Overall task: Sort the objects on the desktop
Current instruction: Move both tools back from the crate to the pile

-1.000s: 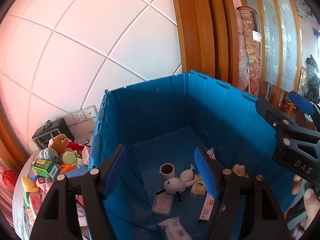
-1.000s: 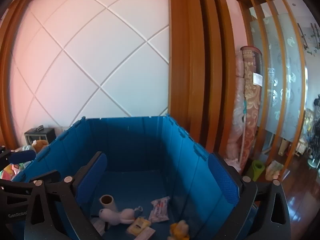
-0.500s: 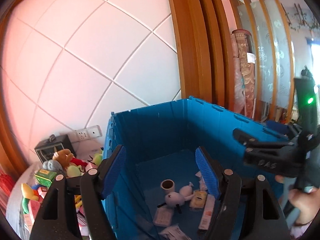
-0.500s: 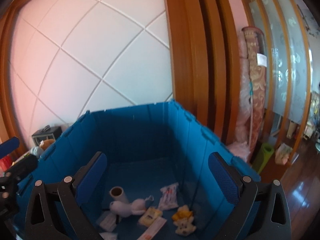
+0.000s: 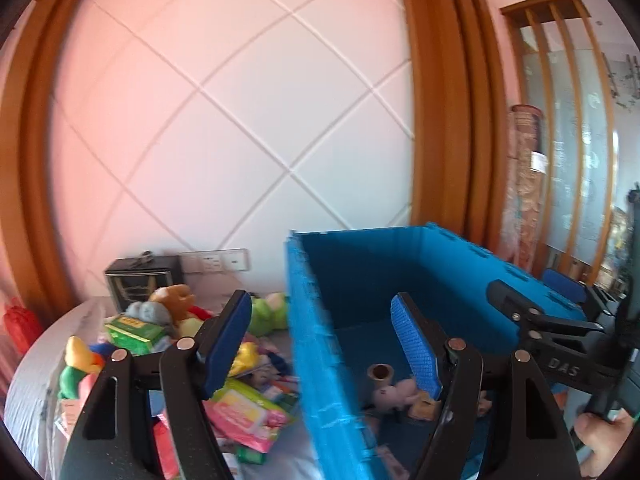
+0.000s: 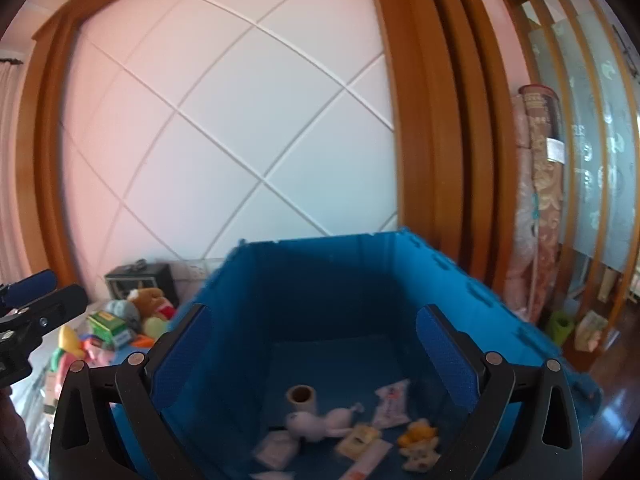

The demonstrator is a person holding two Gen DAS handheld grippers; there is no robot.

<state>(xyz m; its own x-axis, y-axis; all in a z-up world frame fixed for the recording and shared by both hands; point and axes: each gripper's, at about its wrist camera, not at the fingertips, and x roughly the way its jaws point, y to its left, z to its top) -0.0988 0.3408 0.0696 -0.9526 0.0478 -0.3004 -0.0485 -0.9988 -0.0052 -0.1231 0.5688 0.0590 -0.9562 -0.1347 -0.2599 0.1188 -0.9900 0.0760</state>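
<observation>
The left gripper (image 5: 322, 344) is spread wide and holds nothing; its two blue-padded fingers (image 5: 416, 344) straddle the near left wall of the deep blue folding plastic crate (image 5: 320, 360), one finger over the cluttered side, the other over the crate's inside. The right gripper (image 6: 314, 354) is likewise released and empty, poised above the crate's opening and looking down into it.

On the crate floor lie things already sorted: a brown cardboard roll (image 6: 302, 396) standing on end, a white plush figure (image 6: 316, 420) just beside it, several flat sachets (image 6: 390, 398) and a small yellow plush toy (image 6: 418, 438) toward the near right corner. The unsorted heap sits on the grey round table (image 5: 32, 384) left of the crate: a green carton (image 5: 134, 330), a brown plush bear (image 5: 174, 298), a pink packet (image 5: 250, 412) near the crate's wall, with a black box (image 5: 140, 284) at the table's far edge by the wall.

Risks, as I judge them: the left gripper sits so close over the crate's wall that a swing toward the heap could clip the rim and shift the crate. The heap is tightly packed, so a wide grab may pinch two items or spill neighbours off the table's edge.

Both grippers are held roughly level, tilted slightly downward, side by side; the person's right hand (image 5: 600, 436) shows at its handle.
</observation>
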